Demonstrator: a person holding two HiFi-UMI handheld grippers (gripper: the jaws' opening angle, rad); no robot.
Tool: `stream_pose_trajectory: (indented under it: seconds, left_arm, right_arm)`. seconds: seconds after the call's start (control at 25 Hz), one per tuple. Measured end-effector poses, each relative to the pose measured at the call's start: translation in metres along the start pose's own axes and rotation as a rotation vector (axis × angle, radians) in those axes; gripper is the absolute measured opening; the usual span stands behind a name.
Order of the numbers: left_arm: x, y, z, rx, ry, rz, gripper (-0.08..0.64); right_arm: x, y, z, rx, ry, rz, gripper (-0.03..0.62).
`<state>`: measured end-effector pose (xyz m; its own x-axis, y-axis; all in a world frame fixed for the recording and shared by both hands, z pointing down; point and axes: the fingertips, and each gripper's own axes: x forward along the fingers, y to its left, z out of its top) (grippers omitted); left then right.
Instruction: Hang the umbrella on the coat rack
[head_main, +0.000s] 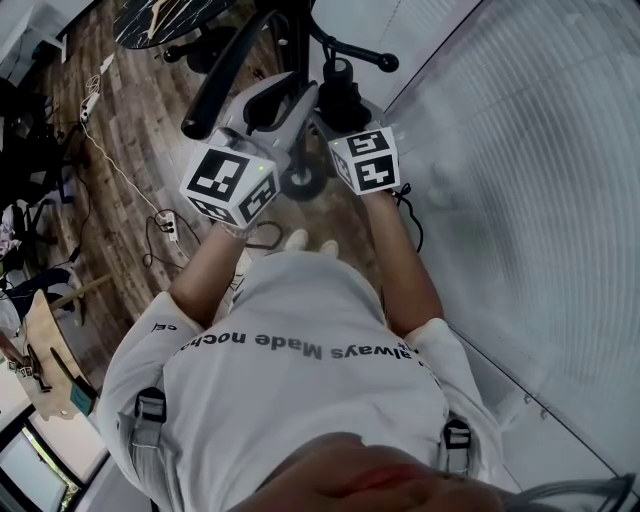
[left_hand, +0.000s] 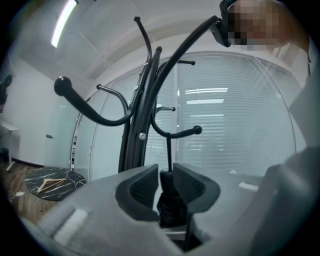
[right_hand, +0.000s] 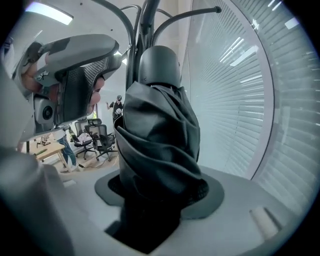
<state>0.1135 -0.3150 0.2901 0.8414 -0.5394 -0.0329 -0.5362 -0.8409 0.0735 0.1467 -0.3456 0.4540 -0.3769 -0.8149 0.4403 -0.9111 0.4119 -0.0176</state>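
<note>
Folded black umbrella: close against the black coat rack, carried by 2 grippers. Right gripper clamped around the bunched canopy. Left gripper closed on the umbrella's narrow black end, from which a thin black strap rises toward a low hook; whether it loops over cannot be told. Surroundings: wood-plank floor with a white power strip; ribbed glass wall at right; round black marble table bearing a wooden hanger; office chairs beyond.
</note>
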Motion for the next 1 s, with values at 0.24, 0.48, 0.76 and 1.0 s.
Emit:
stream_pose_trajectory:
  seconds: [0.24,0.48,0.76,1.0]
  left_arm:
    - [-0.011,-0.004,-0.022,0.001,0.046,0.002,0.094]
    - [-0.023,-0.007,-0.035,-0.008,0.053,-0.004,0.086]
    - [-0.042,-0.021,-0.04,-0.001,0.05,-0.027,0.057]
    - [-0.06,-0.054,-0.045,0.033,0.029,-0.09,0.011]
  right_arm:
    - [0.0,0.004,-0.016,0.012,-0.046,0.046,0.321]
    - [-0.05,-0.005,0.002,0.026,-0.177,-0.016,0.297]
    - [-0.128,0.016,0.018,0.013,-0.263,-0.062,0.179]
    - [-0.183,0.032,0.009,0.076,-0.326,-0.096,0.098]
